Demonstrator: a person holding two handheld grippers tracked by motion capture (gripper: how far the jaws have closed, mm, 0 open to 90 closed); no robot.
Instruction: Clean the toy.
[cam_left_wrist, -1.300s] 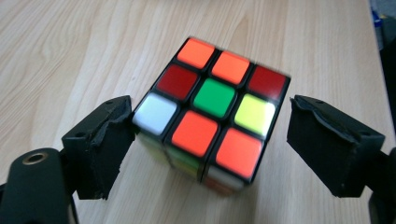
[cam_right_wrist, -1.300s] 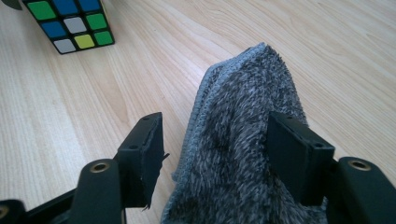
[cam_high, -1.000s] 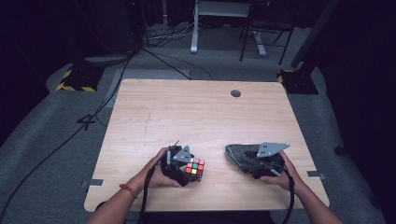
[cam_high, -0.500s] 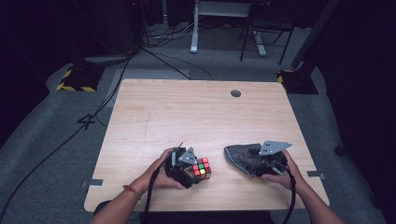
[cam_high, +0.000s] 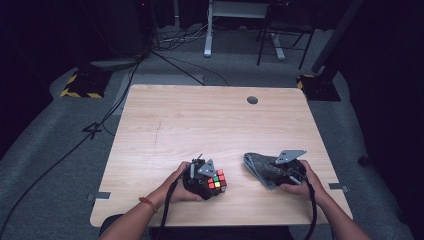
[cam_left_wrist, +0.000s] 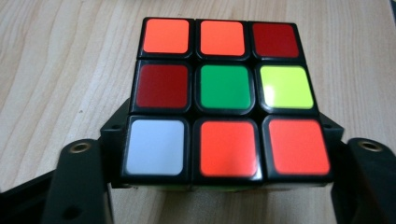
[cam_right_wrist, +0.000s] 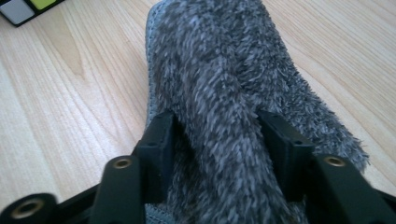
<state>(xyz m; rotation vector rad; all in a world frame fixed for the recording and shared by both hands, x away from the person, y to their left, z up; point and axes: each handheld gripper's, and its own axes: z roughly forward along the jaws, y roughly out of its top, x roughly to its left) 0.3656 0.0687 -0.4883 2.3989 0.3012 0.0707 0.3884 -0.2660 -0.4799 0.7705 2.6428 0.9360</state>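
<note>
My left gripper (cam_left_wrist: 219, 186) pinches the cube (cam_left_wrist: 223, 98), lower centre of the table (cam_high: 200, 125). My right gripper (cam_right_wrist: 224, 140) has been closing around the grey cloth (cam_right_wrist: 233, 84), probably bunching it for lifting.

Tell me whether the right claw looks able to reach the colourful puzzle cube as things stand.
Probably not freely: the right claw pinches a fuzzy grey cloth, and the left claw already clamps the puzzle cube, though bare wooden table lies between.

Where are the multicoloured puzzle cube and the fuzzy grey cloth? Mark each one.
multicoloured puzzle cube (cam_left_wrist: 225, 87), left gripper view, on its green centre tile.
fuzzy grey cloth (cam_right_wrist: 219, 74), right gripper view, on the raised fold ahead of the jaws.
</note>
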